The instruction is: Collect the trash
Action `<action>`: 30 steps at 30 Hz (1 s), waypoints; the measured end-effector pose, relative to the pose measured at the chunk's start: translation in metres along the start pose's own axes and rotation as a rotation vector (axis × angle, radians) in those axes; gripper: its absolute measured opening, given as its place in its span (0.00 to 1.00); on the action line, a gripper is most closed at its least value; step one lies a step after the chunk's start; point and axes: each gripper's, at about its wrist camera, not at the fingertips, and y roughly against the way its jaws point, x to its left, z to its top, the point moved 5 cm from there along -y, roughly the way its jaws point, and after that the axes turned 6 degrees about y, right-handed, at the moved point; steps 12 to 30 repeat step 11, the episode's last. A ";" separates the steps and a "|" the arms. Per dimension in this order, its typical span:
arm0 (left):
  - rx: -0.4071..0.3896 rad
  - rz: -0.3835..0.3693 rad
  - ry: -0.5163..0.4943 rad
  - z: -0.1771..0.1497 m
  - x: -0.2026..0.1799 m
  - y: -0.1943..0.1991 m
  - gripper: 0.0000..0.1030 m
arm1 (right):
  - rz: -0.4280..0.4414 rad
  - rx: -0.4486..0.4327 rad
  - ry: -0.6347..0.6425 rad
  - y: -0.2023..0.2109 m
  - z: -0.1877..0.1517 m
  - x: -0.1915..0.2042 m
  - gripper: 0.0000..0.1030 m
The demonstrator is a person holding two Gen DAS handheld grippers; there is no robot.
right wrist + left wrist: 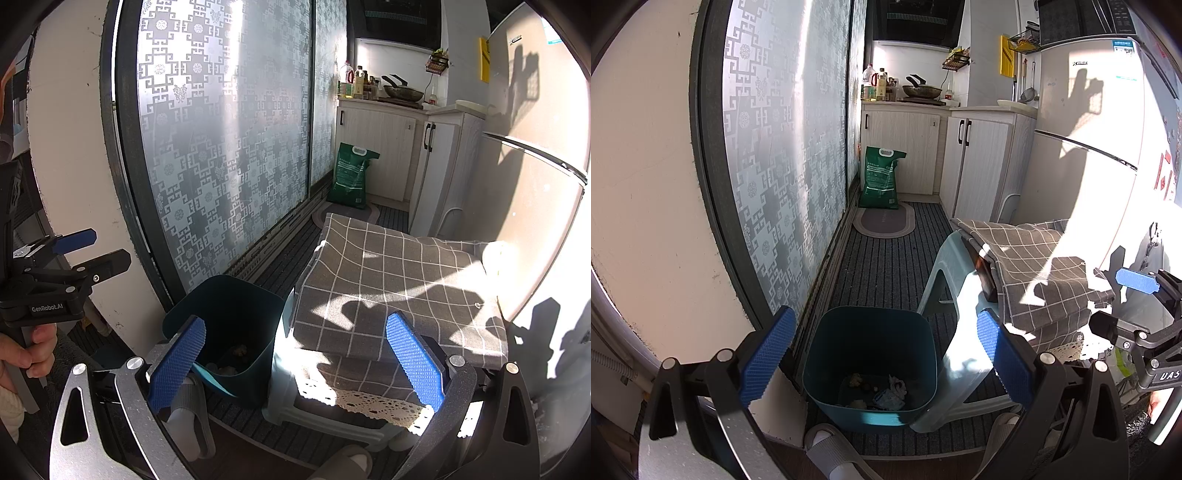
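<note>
A dark teal trash bin stands on the striped floor mat beside the sliding door, with crumpled paper and food scraps lying in its bottom. My left gripper hangs open above and in front of the bin, nothing between its blue pads. The right wrist view shows the same bin at lower left and my right gripper open and empty, over the gap between the bin and a stool. The other gripper shows at the left edge there, held by a hand.
A pale plastic stool draped with a grey checked cloth stands right of the bin. Frosted patterned sliding door runs along the left. A green sack, cabinets and a white fridge lie beyond. Grey slippers sit at the bottom.
</note>
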 end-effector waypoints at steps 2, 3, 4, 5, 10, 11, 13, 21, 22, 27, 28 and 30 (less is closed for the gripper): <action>-0.001 0.002 0.001 0.000 0.000 0.000 0.97 | 0.000 0.000 0.000 0.000 0.000 0.000 0.97; -0.001 0.003 0.002 0.000 0.001 0.000 0.97 | 0.000 0.000 0.000 0.000 0.000 0.000 0.97; -0.001 0.003 0.003 0.000 0.002 0.000 0.97 | 0.000 0.001 0.000 0.000 0.000 0.000 0.97; 0.000 0.002 0.005 0.000 0.002 0.001 0.97 | 0.000 0.000 0.000 0.000 0.000 0.000 0.97; 0.000 0.004 0.003 0.000 0.004 0.001 0.97 | 0.000 0.000 0.000 0.000 0.000 0.001 0.97; 0.000 0.004 0.002 0.000 0.004 0.001 0.97 | 0.000 0.000 0.000 0.000 0.000 0.001 0.97; 0.000 0.004 0.002 0.000 0.004 0.001 0.97 | 0.000 0.000 0.000 0.000 0.000 0.001 0.97; 0.000 0.004 0.002 0.000 0.004 0.001 0.97 | 0.000 0.000 0.000 0.000 0.000 0.001 0.97; 0.000 0.004 0.002 0.000 0.004 0.001 0.97 | 0.000 0.000 0.000 0.000 0.000 0.001 0.97; 0.000 0.004 0.002 0.000 0.004 0.001 0.97 | 0.000 0.000 0.000 0.000 0.000 0.001 0.97; 0.000 0.004 0.002 0.000 0.004 0.001 0.97 | 0.000 0.000 0.000 0.000 0.000 0.001 0.97; 0.000 0.004 0.002 0.000 0.004 0.001 0.97 | 0.000 0.000 0.000 0.000 0.000 0.001 0.97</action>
